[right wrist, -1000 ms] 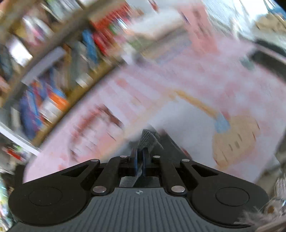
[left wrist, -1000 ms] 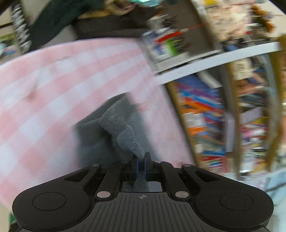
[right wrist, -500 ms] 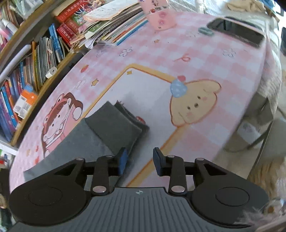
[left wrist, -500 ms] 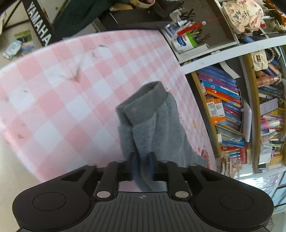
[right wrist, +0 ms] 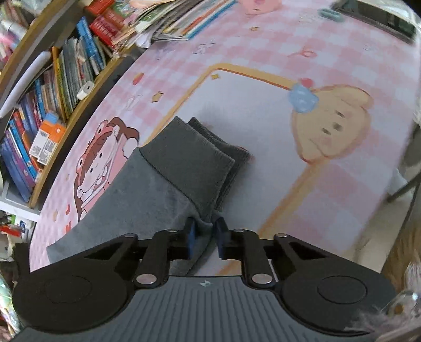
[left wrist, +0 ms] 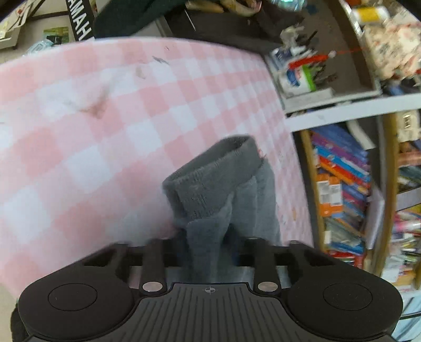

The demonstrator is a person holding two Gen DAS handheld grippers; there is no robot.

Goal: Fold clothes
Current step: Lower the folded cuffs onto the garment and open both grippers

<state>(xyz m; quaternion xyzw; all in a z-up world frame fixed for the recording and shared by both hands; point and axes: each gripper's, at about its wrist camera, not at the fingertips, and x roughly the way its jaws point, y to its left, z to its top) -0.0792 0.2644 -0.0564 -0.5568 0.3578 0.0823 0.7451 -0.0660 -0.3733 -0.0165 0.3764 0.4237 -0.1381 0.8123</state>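
Garment (right wrist: 147, 189): grey, fleecy, with darker ribbed cuffs (right wrist: 189, 160), lying on the pink checked tablecloth (left wrist: 105, 131) beside the bookshelf (right wrist: 47, 105). In the right view two cuffs lie stacked, one on the other, so I judge at least one fold made. What remains, as I judge it, is a further fold and squaring up; the garment's full extent is out of view.

My left tongs (left wrist: 209, 243) are closing, a bunched fold of grey cloth standing between the jaws with a cuff just beyond. Blur keeps me from confirming the pads press. My right tongs (right wrist: 206, 236) are also closing, narrow, a cloth edge below the cuffs between the blue pads (right wrist: 190, 234), a sliver of gap visible.

Legible writing: "AMAH" in white on a black panel (left wrist: 79, 23), the word cut off. Book spines unreadable.
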